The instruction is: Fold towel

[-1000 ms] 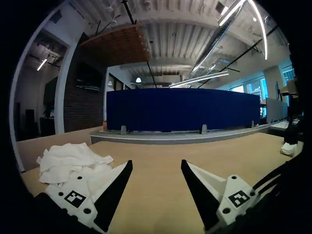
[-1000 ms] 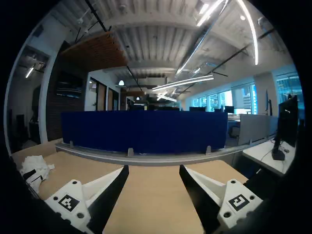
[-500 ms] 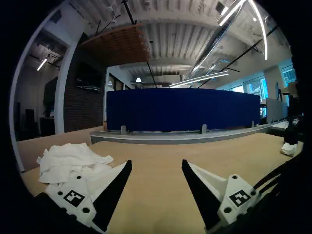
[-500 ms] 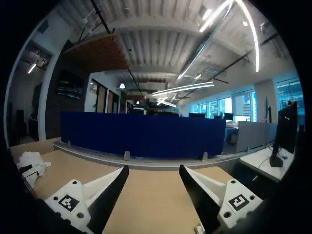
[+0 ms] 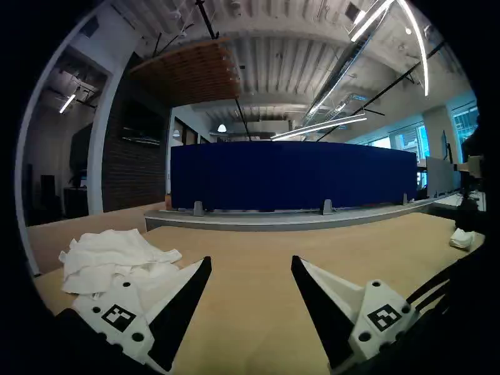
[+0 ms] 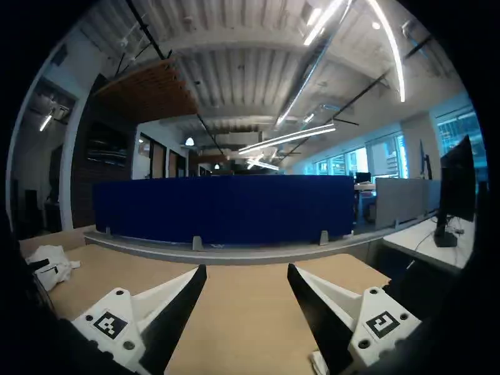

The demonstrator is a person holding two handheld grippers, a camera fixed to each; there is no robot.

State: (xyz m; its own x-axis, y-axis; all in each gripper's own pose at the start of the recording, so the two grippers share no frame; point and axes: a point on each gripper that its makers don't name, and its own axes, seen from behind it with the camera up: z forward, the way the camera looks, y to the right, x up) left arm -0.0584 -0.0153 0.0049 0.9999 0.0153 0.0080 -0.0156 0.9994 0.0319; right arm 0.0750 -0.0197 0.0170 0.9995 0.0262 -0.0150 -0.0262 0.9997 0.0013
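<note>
- The left gripper point(image 5: 250, 259) is hovering low over the table point(image 5: 350, 240), its fingers spread apart and gripping nothing.
- The towel point(image 5: 109, 259) is lying crumpled on the table, just beside that gripper's left-hand finger.
- The right gripper point(image 6: 245, 267) is likewise holding its fingers apart, empty.

No words or numbers are showing clearly enough to read. Black-and-white square stickers point(image 5: 119, 317) are sitting on the left gripper point(image 5: 250, 259) and right gripper point(image 6: 246, 266).
</note>
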